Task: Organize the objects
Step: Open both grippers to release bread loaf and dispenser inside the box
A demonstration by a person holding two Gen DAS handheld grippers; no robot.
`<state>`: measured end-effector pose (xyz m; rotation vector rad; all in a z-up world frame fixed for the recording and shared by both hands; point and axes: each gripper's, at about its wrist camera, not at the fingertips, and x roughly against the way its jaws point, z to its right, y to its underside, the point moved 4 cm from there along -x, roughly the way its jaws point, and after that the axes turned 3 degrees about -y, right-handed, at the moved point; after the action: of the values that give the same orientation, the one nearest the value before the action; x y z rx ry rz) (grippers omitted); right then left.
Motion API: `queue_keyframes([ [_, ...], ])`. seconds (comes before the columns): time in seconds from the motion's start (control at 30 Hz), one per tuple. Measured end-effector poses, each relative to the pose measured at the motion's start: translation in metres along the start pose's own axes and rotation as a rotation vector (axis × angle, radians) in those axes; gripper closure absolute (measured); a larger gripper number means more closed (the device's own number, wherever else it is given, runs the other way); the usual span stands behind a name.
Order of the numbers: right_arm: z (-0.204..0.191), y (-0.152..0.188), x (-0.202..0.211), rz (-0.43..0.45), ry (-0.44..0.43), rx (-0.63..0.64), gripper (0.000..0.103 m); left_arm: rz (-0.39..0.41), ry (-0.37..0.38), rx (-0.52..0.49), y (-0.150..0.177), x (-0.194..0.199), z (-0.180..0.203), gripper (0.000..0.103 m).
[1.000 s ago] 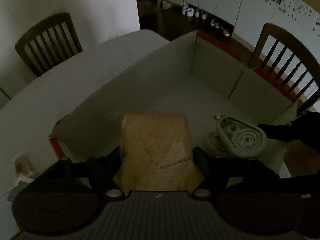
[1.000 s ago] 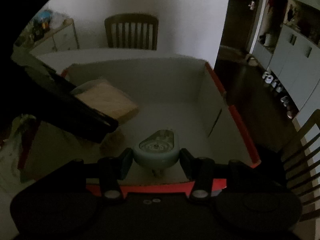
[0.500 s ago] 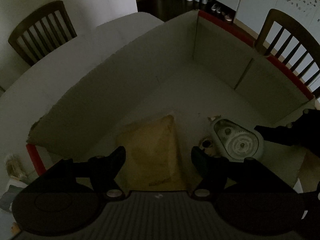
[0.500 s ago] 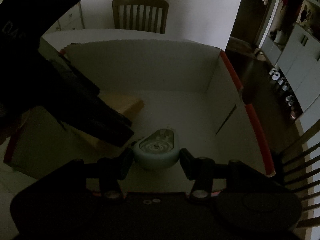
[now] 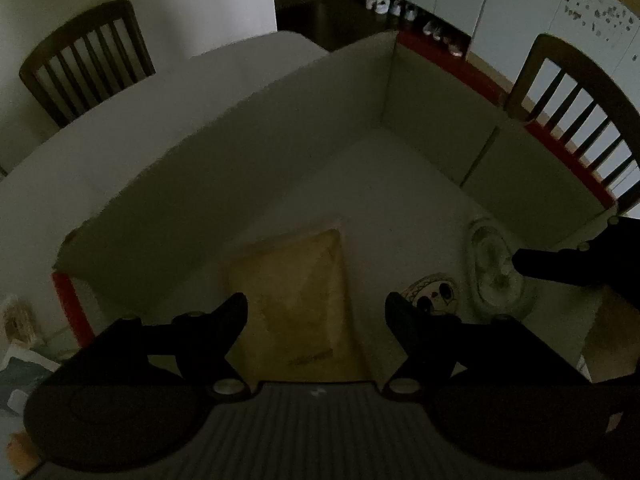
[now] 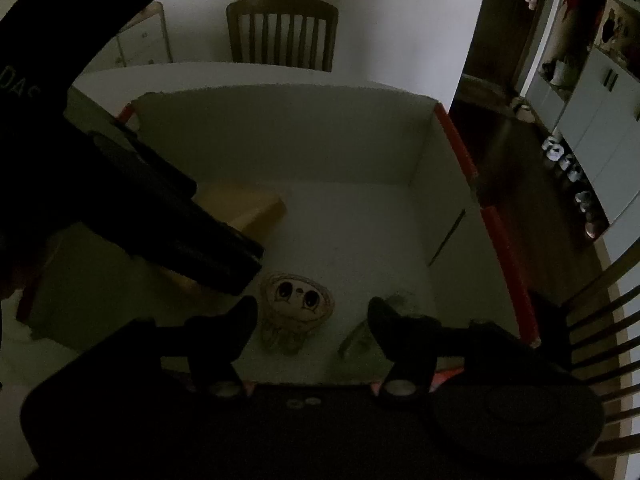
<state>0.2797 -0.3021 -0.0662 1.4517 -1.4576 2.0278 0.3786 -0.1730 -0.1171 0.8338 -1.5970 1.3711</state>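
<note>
A dim kitchen: on the white table (image 5: 120, 152) stands a red-rimmed cardboard box (image 5: 280, 128). On its floor near one wall lies a flat tan packet (image 5: 296, 300) (padded-looking). Left gripper (image 5: 316, 312) and right gripper (image 6: 312, 312) hover with jaws apart, holding nothing; a round cartoon-face sticker (image 6: 298, 300) lies flat between the right gripper's fingers.

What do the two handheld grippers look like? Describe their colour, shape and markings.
Both are black. The left gripper has two tapered fingers, a pale screw at each finger's base and a ribbed grey body. The right gripper looks the same. In the right wrist view, pale letters show on the left one's body.
</note>
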Motion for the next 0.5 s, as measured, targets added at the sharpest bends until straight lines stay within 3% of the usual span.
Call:
queue_keyframes([
  [0.5, -0.008, -0.004, 0.065, 0.111, -0.039, -0.021, 0.041, 0.158, 0.05, 0.058, 0.021, 0.074, -0.021, 0.028],
])
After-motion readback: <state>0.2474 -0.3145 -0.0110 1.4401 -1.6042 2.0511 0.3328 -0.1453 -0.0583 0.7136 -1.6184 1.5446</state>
